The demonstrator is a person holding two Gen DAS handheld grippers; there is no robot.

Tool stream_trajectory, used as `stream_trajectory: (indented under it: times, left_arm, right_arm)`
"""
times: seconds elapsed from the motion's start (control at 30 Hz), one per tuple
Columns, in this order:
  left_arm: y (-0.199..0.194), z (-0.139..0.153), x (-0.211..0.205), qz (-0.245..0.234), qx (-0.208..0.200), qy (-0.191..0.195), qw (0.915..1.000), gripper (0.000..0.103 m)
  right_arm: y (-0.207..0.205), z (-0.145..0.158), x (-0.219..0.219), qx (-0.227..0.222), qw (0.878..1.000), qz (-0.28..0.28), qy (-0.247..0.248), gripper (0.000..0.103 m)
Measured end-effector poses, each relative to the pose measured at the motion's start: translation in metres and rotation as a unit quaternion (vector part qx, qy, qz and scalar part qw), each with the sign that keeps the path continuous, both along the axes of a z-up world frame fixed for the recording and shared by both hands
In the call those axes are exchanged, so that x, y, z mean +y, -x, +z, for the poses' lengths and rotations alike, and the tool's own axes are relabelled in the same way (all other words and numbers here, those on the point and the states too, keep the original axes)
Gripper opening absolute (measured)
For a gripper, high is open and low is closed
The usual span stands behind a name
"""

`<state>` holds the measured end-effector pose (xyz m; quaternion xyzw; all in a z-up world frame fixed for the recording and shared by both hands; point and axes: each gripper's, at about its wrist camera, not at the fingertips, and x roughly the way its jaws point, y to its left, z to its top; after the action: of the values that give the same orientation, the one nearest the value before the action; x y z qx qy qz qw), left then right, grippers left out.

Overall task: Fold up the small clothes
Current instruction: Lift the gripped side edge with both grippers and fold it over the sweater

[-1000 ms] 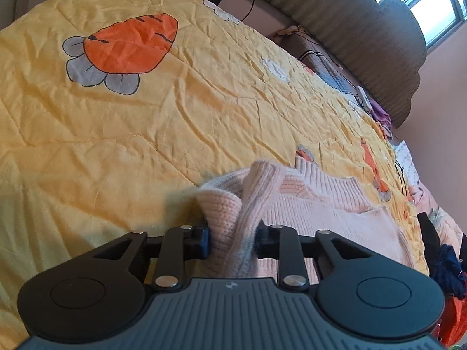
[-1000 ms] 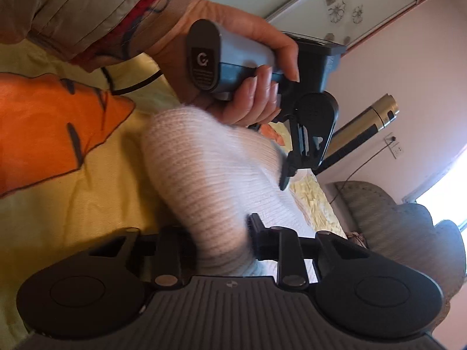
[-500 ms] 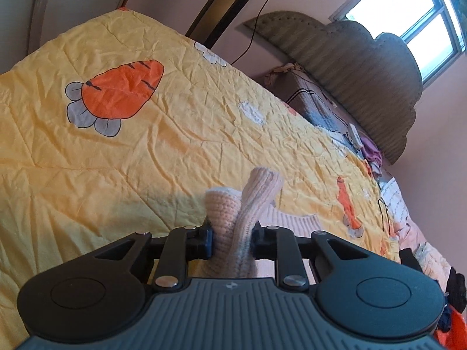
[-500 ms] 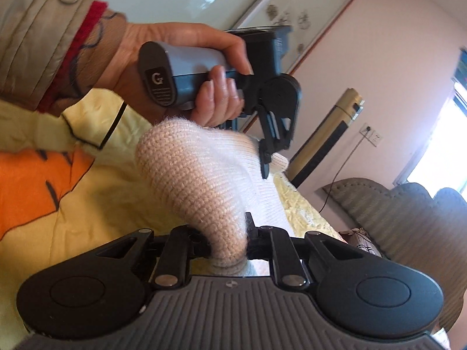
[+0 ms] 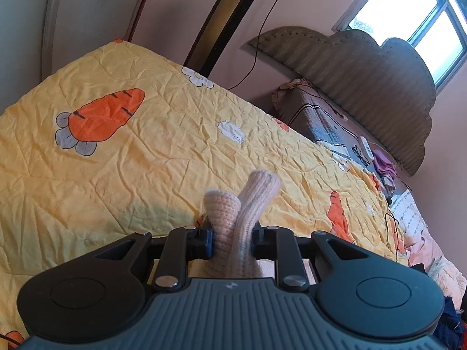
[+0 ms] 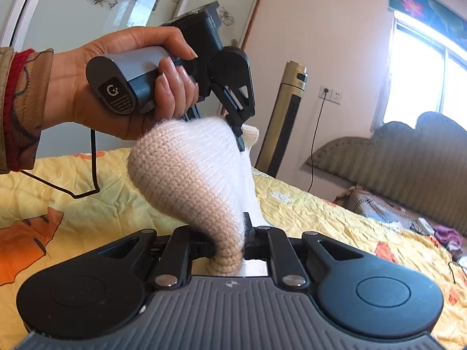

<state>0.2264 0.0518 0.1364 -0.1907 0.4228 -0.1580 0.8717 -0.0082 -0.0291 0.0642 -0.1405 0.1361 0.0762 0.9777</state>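
Over the bed, at far left of the right wrist view, we see the person's left hand wrapped around the handle of the left gripper. Its fingers are clenched on one end of the pale pink knit garment. The knit hangs in a bulging fold from there down to the right gripper, whose fingers are pinched on the other end. The garment is held up off the yellow carrot-print quilt, stretched between the two grippers.

In the left wrist view we note the left gripper gripping two bunched ends of the knit, a coarser-stitched lobe to the left and a ribbed edge to the right, both poking forward past the fingertips. Right of the quilt stand a tall gold tower fan by the wall, then the padded headboard, with folded bedding and glasses near it, and the window at far right.
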Motion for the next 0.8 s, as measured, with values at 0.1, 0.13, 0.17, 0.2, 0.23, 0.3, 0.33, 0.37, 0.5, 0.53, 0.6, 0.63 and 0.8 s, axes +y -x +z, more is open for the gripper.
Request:
stream_trajectory:
  times: [0.1, 0.13, 0.17, 0.2, 0.23, 0.3, 0.33, 0.37, 0.5, 0.53, 0.6, 0.63, 0.8]
  left_arm:
    - [0.006, 0.008, -0.022, 0.001, -0.010, -0.019, 0.9998, 0.022]
    - [0.008, 0.011, -0.029, 0.001, -0.014, -0.025, 0.9996, 0.022]
    - [0.009, 0.013, -0.036, 0.001, -0.018, -0.032, 0.9993, 0.022]
    - [0.011, 0.015, -0.043, 0.000, -0.022, -0.038, 0.9990, 0.022]
    - [0.013, 0.017, -0.050, 0.000, -0.026, -0.045, 0.9987, 0.022]
    - [0.017, 0.020, -0.065, 0.001, -0.035, -0.059, 0.9976, 0.022]
    - [0.019, 0.021, -0.073, 0.000, -0.040, -0.067, 0.9969, 0.022]
    - [0.020, 0.022, -0.080, -0.001, -0.043, -0.073, 0.9964, 0.022]
    - [0.026, 0.026, -0.114, -0.010, -0.055, -0.098, 0.9936, 0.022]
    - [0.028, 0.027, -0.121, -0.012, -0.058, -0.104, 0.9929, 0.022]
    - [0.032, 0.028, -0.139, -0.017, -0.065, -0.115, 0.9911, 0.022]
    - [0.034, 0.028, -0.147, -0.019, -0.067, -0.121, 0.9902, 0.022]
    - [0.039, 0.026, -0.191, -0.037, -0.074, -0.144, 0.9862, 0.022]
  right_arm:
    - [0.003, 0.002, -0.021, 0.006, 0.999, -0.002, -0.035, 0.014]
    - [0.002, 0.004, -0.027, 0.007, 0.999, -0.005, -0.047, 0.014]
    - [0.004, 0.003, -0.033, 0.007, 0.998, -0.007, -0.058, 0.014]
    - [0.005, 0.003, -0.040, 0.008, 0.998, -0.010, -0.068, 0.014]
    - [0.006, 0.003, -0.047, 0.009, 0.997, -0.013, -0.081, 0.014]
    - [0.008, 0.002, -0.061, 0.013, 0.995, -0.014, -0.102, 0.014]
    - [0.009, 0.001, -0.068, 0.013, 0.994, -0.015, -0.110, 0.014]
    - [0.011, 0.000, -0.074, 0.013, 0.993, -0.016, -0.119, 0.014]
    - [0.019, -0.004, -0.099, 0.013, 0.989, -0.022, -0.145, 0.014]
    - [0.021, -0.005, -0.107, 0.013, 0.988, -0.025, -0.153, 0.014]
    - [0.023, -0.006, -0.121, 0.013, 0.985, -0.029, -0.171, 0.014]
    - [0.024, -0.007, -0.127, 0.013, 0.983, -0.032, -0.180, 0.014]
    - [0.029, -0.013, -0.158, 0.009, 0.976, -0.047, -0.214, 0.014]
